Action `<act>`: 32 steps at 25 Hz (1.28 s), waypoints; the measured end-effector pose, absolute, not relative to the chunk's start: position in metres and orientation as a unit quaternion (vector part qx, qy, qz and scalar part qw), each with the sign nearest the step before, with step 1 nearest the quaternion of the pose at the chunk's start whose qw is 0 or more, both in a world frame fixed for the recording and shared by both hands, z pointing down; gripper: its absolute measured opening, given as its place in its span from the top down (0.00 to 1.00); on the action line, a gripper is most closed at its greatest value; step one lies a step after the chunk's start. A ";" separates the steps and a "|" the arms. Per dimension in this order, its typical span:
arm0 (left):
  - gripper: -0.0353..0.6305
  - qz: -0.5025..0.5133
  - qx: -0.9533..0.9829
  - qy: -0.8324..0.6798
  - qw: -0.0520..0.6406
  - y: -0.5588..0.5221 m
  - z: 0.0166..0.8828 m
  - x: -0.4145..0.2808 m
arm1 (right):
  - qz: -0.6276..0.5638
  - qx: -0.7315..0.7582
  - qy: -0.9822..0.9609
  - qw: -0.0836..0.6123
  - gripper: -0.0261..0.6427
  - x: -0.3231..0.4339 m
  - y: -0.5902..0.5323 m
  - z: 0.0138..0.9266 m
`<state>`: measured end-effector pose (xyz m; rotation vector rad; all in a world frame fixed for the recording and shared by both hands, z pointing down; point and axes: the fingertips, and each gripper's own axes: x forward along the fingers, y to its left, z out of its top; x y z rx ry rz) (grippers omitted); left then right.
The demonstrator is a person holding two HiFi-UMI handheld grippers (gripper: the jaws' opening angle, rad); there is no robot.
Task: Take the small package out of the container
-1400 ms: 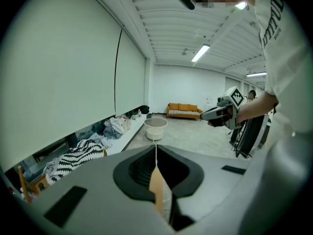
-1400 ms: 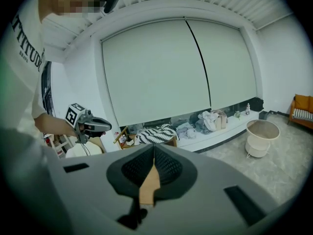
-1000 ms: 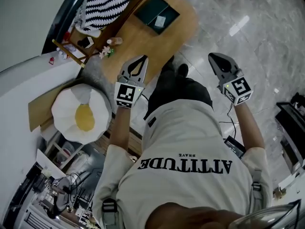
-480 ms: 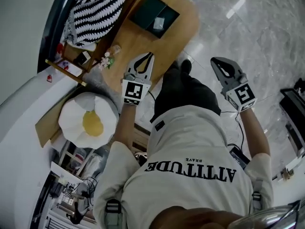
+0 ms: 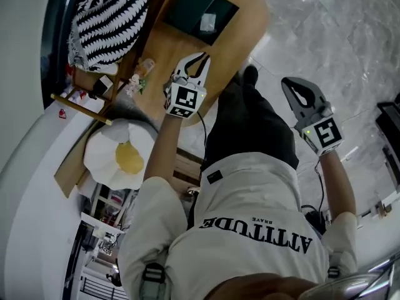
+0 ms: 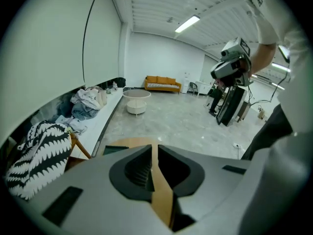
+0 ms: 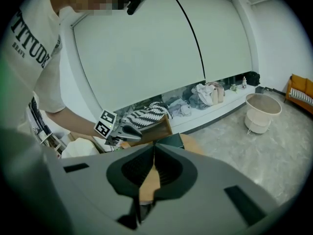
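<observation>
A dark green container (image 5: 187,5) lies at the far end of an oval wooden table (image 5: 181,58); a small white package (image 5: 208,22) rests inside it. My left gripper (image 5: 201,56) hangs over the table's near part, short of the container, pointing at it. Its jaws are opening by a narrow slit, with nothing between them. In the left gripper view the left gripper (image 6: 152,148) shows that slit, with the container (image 6: 115,150) just beyond. My right gripper (image 5: 289,83) is held over the marble floor to the right, well away from the table, its tips touching and empty.
A black-and-white striped cushion (image 5: 106,17) sits on a wooden chair left of the table. A white cushion with a yellow centre (image 5: 122,155) lies nearer, at the left. The person's shoe (image 5: 250,75) stands at the table's right edge. Small items (image 5: 140,74) lie on the table's left rim.
Both grippers have moved forward toward the table. The left one now hangs over the tabletop, nearer the container. The right stays over the floor.
</observation>
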<state>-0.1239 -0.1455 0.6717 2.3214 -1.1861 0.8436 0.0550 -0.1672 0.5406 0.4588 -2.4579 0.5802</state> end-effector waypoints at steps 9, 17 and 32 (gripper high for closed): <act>0.82 0.384 0.835 -0.340 0.198 -0.160 0.803 -0.127 | 0.250 0.185 -0.912 0.269 0.93 0.032 -0.167 0.595; 0.76 0.469 0.814 -0.270 0.210 -0.168 0.903 -0.135 | 0.299 0.212 -0.898 0.243 0.93 0.026 -0.169 0.639; 0.76 0.613 0.758 -0.131 0.180 -0.162 1.015 -0.140 | 0.349 0.228 -0.883 0.217 0.93 0.026 -0.160 0.693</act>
